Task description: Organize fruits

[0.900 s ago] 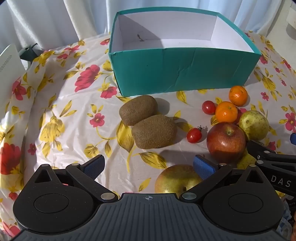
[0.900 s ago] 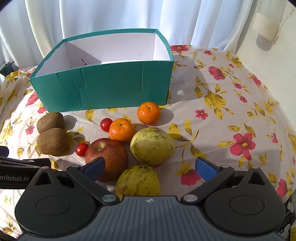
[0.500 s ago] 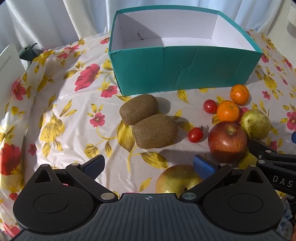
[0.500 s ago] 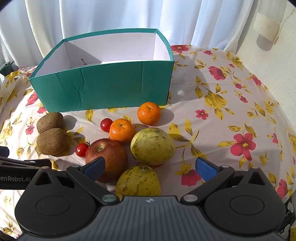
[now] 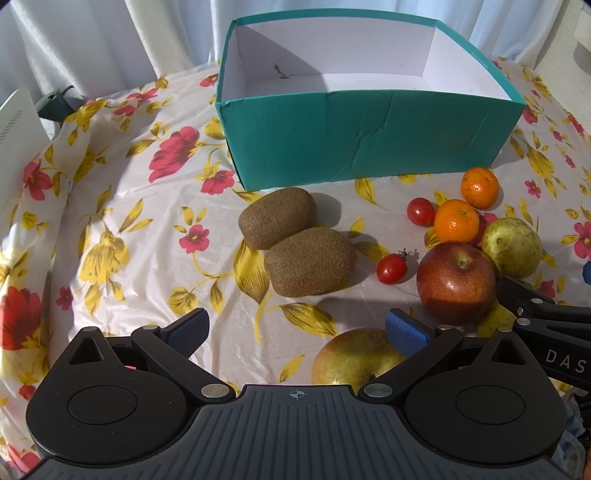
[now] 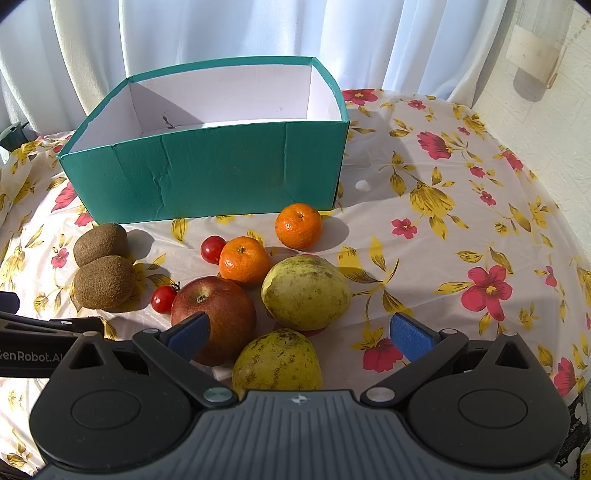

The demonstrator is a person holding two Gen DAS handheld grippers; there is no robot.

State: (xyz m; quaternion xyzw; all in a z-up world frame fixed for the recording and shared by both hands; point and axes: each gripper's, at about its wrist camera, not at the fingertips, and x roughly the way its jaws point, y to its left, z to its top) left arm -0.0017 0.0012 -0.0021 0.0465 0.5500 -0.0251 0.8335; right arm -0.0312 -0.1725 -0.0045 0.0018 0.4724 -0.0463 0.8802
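An empty teal box [image 5: 362,144] [image 6: 207,177] stands at the back of the floral tablecloth. In front of it lie two kiwis [image 5: 310,260] [image 6: 103,282], two cherry tomatoes [image 5: 391,268] [image 6: 163,298], two mandarins [image 5: 456,220] [image 6: 244,260], a red apple [image 5: 456,282] [image 6: 221,314] and yellow-green pears [image 6: 306,291] [image 6: 277,360]. My left gripper [image 5: 295,330] is open and empty, with a yellowish apple [image 5: 351,360] just under its right finger. My right gripper [image 6: 299,332] is open and empty above the near pear.
A white panel [image 5: 16,125] stands at the far left edge. White curtains [image 6: 221,33] hang behind the box. A cream wall [image 6: 546,110] borders the table on the right. The right gripper's body [image 5: 546,325] shows at the right of the left wrist view.
The left wrist view has risen slightly and sees a bit more of the box's inside. The right gripper and the fruit have not visibly moved.
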